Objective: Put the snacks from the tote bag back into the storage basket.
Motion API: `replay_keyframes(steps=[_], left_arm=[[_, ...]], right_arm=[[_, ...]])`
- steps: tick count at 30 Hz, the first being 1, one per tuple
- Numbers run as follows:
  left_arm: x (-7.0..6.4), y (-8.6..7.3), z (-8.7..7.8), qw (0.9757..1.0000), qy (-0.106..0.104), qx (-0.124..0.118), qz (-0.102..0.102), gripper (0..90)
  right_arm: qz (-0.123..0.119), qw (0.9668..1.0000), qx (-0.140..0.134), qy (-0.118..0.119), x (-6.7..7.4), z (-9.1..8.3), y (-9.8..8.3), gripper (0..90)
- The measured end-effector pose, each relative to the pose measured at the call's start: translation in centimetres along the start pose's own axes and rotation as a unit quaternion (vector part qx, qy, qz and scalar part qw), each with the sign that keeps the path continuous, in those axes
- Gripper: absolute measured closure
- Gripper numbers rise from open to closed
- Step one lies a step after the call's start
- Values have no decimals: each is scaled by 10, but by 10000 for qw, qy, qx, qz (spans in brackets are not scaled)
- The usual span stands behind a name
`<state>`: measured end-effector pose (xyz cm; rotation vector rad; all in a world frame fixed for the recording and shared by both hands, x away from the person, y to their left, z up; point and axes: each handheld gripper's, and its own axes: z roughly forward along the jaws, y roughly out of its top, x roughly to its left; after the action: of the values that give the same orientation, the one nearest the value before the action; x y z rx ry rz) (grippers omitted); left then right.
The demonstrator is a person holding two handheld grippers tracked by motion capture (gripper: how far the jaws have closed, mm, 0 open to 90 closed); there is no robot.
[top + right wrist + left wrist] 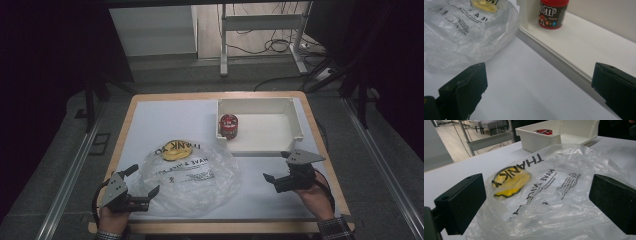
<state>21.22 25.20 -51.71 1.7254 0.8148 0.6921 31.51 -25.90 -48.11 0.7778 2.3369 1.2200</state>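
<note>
- Two claws gape wide: left claw at the plastic bag, right claw empty beside the tray.
- Risk: thin film slips, spilling the yellow item.

Each hand-held gripper consists of a black body with two black block-shaped jaws. The left gripper carries a grey three-cornered plate on top, drilled with small dark holes, and a black cable loops from its rear. The right gripper carries a matching grey plate. Each jaw block has a matte surface with a small round recess. The right sleeve is plaid-patterned.
</note>
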Motion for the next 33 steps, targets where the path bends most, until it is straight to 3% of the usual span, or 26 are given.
replay_keyframes(steps=[33], left_arm=[[0,0,0,10000,0,8,-4,10]], right_arm=[[11,9998,-107,-165,7,-29,-22,5]])
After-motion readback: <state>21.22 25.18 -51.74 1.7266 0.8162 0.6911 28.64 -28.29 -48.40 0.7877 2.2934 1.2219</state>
